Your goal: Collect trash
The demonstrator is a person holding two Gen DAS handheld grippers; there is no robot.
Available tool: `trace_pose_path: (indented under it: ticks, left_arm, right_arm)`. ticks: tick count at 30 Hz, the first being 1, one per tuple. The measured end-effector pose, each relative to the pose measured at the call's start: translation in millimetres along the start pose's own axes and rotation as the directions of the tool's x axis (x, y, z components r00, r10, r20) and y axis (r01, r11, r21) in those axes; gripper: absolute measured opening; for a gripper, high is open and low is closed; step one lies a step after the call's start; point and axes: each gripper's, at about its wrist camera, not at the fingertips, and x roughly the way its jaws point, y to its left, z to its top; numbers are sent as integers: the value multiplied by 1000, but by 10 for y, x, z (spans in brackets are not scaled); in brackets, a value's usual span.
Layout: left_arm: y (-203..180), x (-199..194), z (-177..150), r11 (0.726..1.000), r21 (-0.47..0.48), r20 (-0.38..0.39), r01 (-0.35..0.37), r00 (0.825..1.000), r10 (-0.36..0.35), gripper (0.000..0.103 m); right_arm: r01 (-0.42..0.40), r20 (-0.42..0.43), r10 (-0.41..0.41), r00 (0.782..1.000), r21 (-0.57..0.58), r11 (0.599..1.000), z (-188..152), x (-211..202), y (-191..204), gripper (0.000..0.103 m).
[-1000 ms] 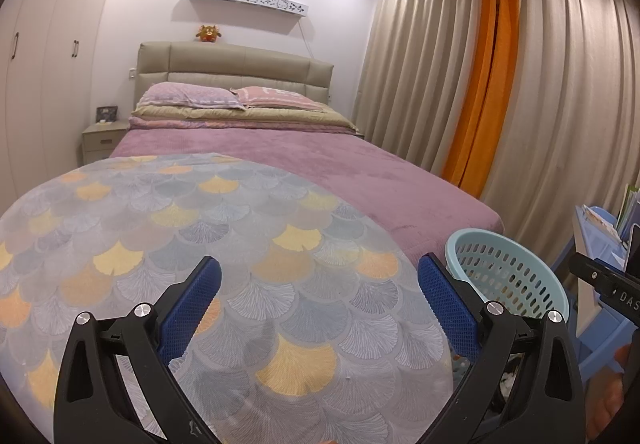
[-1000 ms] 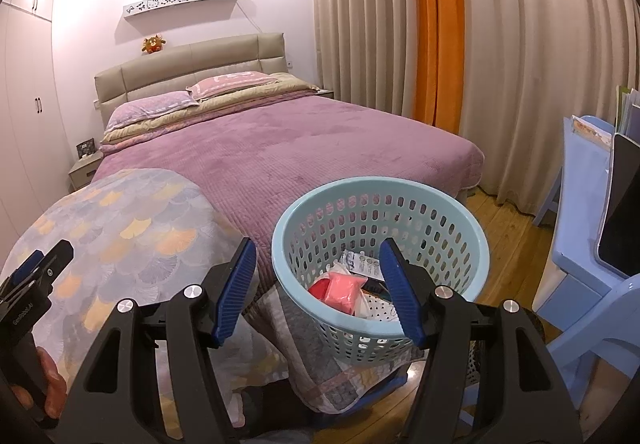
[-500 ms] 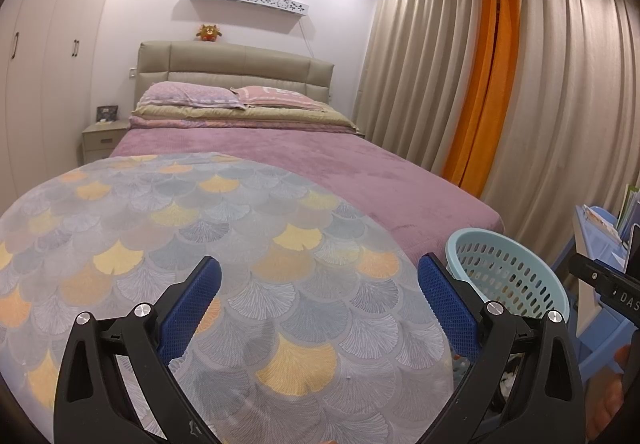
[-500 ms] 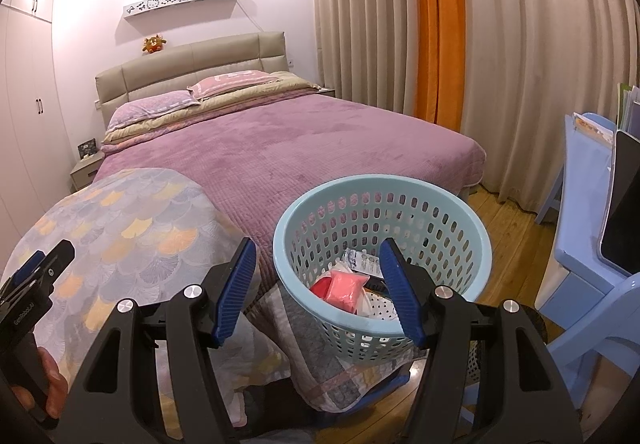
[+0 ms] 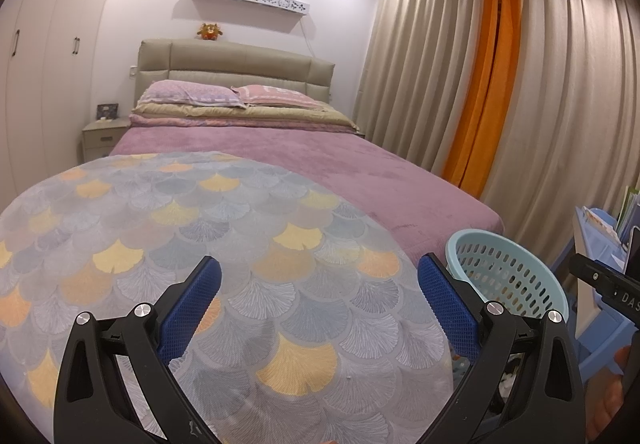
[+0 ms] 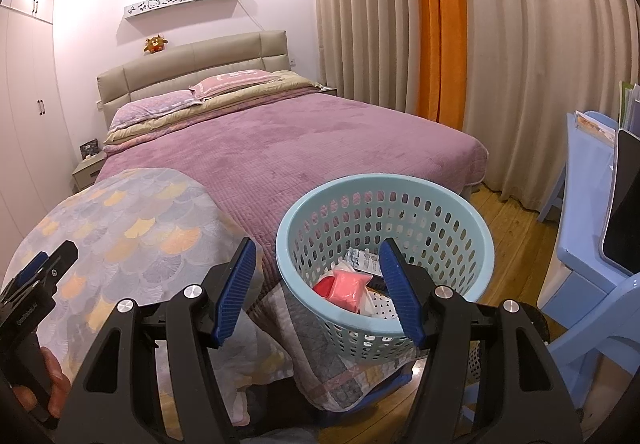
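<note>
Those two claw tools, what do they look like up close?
Each gripper, left and right, is a black plastic frame with silver screw heads and two fingers faced in blue, cross-hatched rubber pads. White lettering marks the black bodies. A bare hand grips one handle.

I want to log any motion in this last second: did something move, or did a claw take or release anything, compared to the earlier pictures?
Nothing visibly changed. Both the left claw and right claw hang open and empty, and the round light-blue perforated plastic basket keeps its trash inside.
</note>
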Motion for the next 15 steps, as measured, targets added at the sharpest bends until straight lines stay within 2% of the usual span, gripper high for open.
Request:
trace_pose_path:
  ticks: [4, 15]
  left_arm:
    - [-64, -80, 22, 999, 37, 15, -29, 999, 29, 96]
    - [-254, -366, 195, 995, 90, 28, -45, 999, 43, 95]
  right_arm:
    - [-6, 3, 6, 1000, -4, 1000, 6, -22, 13, 60]
    - [-17, 17, 17, 1000, -6, 1000, 44, -124, 36, 60]
